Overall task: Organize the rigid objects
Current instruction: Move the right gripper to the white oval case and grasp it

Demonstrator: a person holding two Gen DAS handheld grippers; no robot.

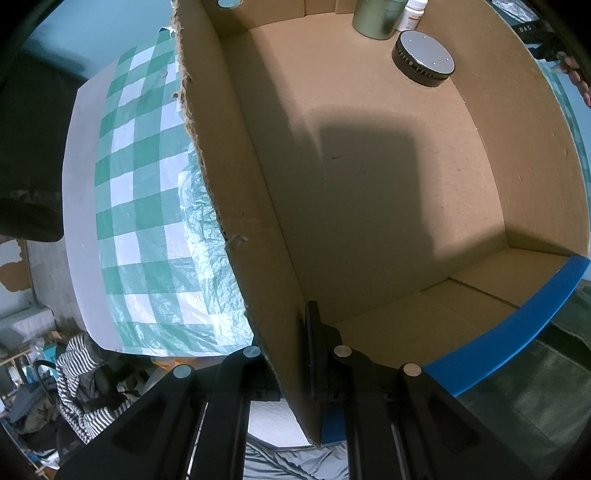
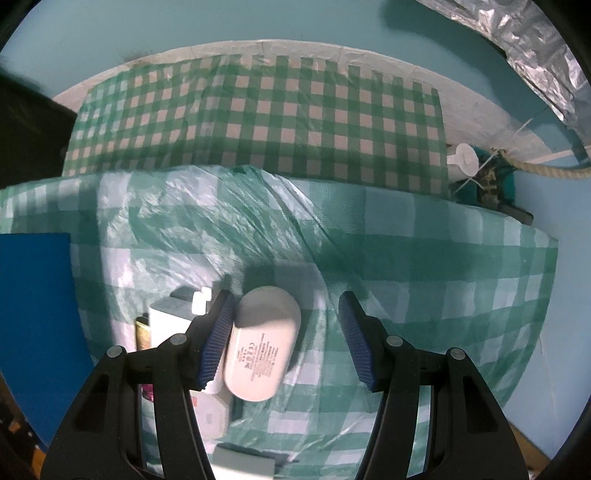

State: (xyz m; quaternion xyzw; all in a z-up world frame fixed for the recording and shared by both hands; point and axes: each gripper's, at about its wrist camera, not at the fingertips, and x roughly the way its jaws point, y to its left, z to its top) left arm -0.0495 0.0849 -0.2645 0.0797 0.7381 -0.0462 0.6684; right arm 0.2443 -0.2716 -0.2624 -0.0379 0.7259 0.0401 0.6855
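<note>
In the left wrist view my left gripper (image 1: 295, 354) is shut on the near wall of a cardboard box (image 1: 258, 229), one finger inside and one outside. Far inside the box stand a round black puck with a silver top (image 1: 424, 59), a dull green can (image 1: 376, 18) and a white pill bottle (image 1: 412, 14). In the right wrist view my right gripper (image 2: 284, 339) hangs open over a white oval device (image 2: 264, 350) lying on the green checked cloth (image 2: 406, 277). The device sits between the blue pads, close against the left pad (image 2: 218, 339), with a wide gap to the right one.
A white box (image 2: 170, 325) and other small packages lie left of the oval device, partly hidden by my left finger. A blue panel (image 2: 37, 314) stands at the left edge. A white plug (image 2: 465, 158) and rope lie at the far right. Crumpled foil hangs at the upper right.
</note>
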